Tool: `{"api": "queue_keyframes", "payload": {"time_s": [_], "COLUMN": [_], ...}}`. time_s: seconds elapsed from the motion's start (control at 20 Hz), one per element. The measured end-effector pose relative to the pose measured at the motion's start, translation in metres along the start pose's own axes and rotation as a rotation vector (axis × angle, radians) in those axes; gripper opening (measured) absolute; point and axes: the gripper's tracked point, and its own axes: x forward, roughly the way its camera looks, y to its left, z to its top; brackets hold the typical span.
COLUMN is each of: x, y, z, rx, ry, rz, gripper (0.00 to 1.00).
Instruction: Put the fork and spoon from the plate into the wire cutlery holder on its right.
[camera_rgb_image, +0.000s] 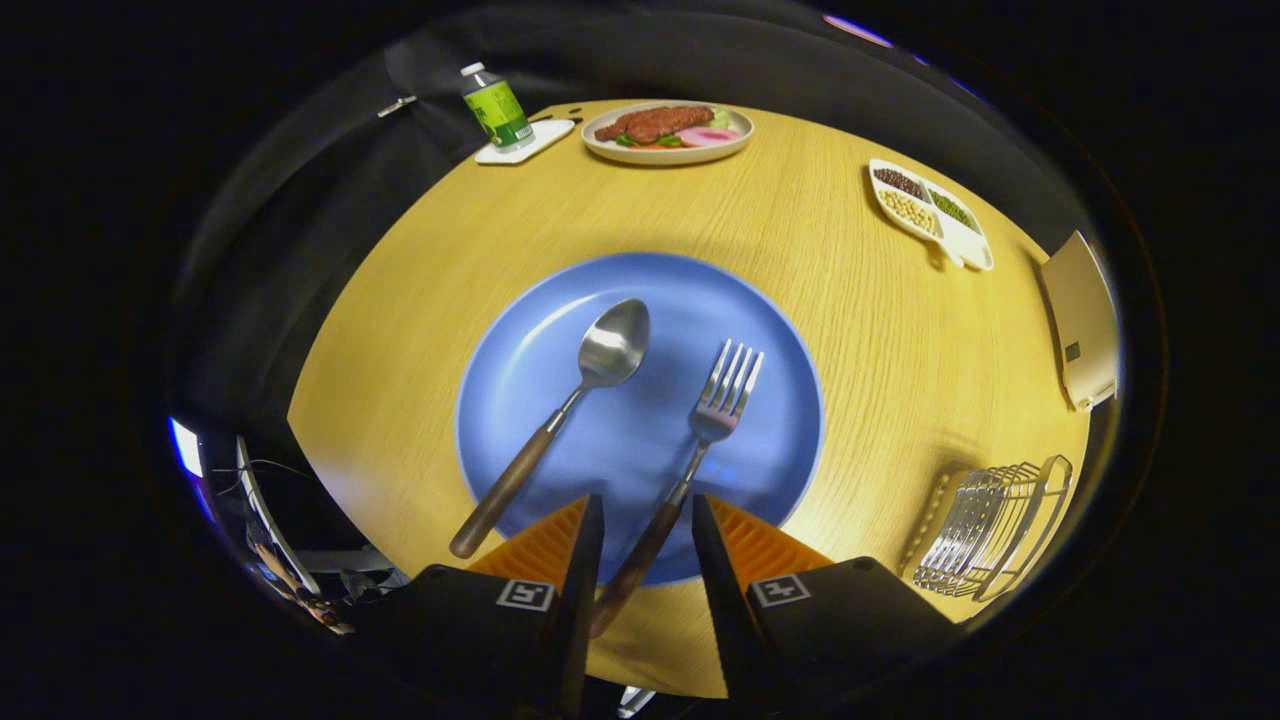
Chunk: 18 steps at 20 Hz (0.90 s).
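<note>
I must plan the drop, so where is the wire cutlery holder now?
In the gripper view, the wire cutlery holder stands on the table, right of the blue plate and the open gripper.

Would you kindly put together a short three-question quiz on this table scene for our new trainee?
1. True or false: the metal spoon with a wooden handle lies on the round blue plate.
2. Which utensil's handle lies between the fingers of the gripper? A) spoon B) metal fork with a wooden handle
3. Fill in: the wire cutlery holder stands on the wooden table to the plate's ____.

Key: 1 true; 2 B, the fingers stand apart around the fork's handle without pressing it; 3 right.
</note>
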Motion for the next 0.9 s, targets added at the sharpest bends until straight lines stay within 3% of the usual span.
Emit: {"api": "queue_keyframes", "payload": {"time_s": [0.15,0.25,0.45,0.9], "x": [0.003,0.002,0.006,-0.032], "y": [0.001,0.001,-0.001,-0.016], "z": [0.0,0.002,-0.003,0.006], "rx": [0.03,0.033,0.049,0.04], "ry": [0.024,0.038,0.072,0.06], "rz": [-0.004,-0.005,0.005,0.041], "gripper": [0.37,0.37,0.14,0.07]}}
